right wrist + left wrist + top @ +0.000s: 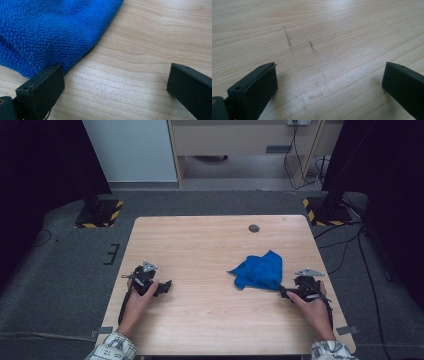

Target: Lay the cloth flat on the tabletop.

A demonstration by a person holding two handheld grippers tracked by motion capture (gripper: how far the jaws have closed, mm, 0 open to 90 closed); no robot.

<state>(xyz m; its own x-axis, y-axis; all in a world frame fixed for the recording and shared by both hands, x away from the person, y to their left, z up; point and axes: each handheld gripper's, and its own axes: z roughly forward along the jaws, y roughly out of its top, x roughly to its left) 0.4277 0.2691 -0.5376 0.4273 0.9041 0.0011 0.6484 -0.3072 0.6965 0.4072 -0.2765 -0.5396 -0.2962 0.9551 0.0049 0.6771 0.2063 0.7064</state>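
A crumpled blue cloth lies on the wooden table, right of its middle. My right gripper rests at the cloth's near right corner, open, with bare wood between its jaws. In the right gripper view the blue cloth reaches down to the left jaw's tip and touches or nearly touches it. My left gripper lies low on the table's left side, far from the cloth. Its jaws stand wide apart over bare wood in the left gripper view.
A small dark round hole sits near the table's far edge. Faint dark scuff marks streak the wood ahead of my left gripper. Black stands with yellow-striped bases flank the table on grey carpet; cables trail at the right.
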